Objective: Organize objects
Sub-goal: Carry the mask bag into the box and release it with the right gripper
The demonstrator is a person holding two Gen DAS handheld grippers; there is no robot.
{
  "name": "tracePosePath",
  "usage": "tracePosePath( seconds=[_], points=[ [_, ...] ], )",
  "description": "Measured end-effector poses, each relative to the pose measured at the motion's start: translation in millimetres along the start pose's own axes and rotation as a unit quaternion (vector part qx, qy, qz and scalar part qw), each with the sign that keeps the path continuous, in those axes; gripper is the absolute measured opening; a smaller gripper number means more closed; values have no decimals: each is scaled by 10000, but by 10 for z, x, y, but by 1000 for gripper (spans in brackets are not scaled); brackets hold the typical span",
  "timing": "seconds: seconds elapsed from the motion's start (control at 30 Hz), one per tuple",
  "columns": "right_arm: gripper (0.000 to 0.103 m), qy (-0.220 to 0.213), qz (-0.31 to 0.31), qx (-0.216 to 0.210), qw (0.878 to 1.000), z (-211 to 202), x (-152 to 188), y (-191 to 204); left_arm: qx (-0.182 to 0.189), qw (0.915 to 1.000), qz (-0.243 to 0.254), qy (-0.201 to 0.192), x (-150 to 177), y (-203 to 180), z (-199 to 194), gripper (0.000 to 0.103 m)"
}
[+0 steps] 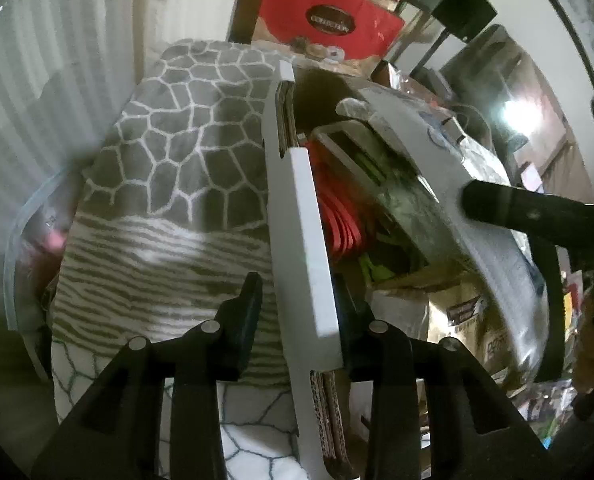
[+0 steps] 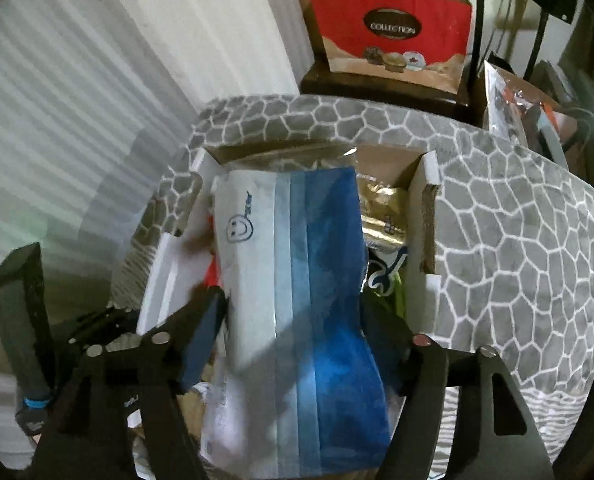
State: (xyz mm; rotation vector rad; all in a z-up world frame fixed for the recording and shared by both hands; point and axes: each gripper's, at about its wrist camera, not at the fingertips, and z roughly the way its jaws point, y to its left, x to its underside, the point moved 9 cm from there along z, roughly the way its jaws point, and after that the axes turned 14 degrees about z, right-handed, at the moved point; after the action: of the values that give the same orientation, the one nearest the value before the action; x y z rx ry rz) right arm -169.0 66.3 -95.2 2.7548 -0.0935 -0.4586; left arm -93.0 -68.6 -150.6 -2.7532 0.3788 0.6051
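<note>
My left gripper (image 1: 297,300) straddles the white cardboard flap (image 1: 303,224) of an open box; the right finger touches it, the left stands apart. My right gripper (image 2: 293,312) is shut on a blue and white packet (image 2: 297,264) with a smiley mark, held over the open cardboard box (image 2: 427,184). The box holds gold and other packets (image 2: 381,216). In the left wrist view the packet (image 1: 425,168) lies over the box, with the right gripper's dark finger (image 1: 509,208) on it. Red items (image 1: 337,216) sit inside.
A grey rug with a white stone pattern (image 2: 517,240) surrounds the box, also seen in the left wrist view (image 1: 185,144). A red bag marked COLLECTION (image 2: 393,28) stands behind on a dark stand. White blinds (image 2: 77,100) on the left. Clutter at the right (image 1: 477,320).
</note>
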Motion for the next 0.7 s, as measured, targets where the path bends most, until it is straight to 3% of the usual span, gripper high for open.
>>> tracePosePath(
  seconds=[0.2,0.4,0.53,0.7],
  points=[
    [78,-292,77,-209,9993,-400,13,-18,47,10000,-19,-30,-39,29,-19,35],
    [78,-585,-9,415,9974,-478,105,-311,49,9999,-89,-22,-66,90,-23,36],
    [77,-433,250,309,9983,-378,215,-559,33,9999,-139,-19,-137,149,5,38],
    [54,-227,562,-159,9980,-264,290,-652,93,9999,-69,74,-177,121,94,36]
  ],
)
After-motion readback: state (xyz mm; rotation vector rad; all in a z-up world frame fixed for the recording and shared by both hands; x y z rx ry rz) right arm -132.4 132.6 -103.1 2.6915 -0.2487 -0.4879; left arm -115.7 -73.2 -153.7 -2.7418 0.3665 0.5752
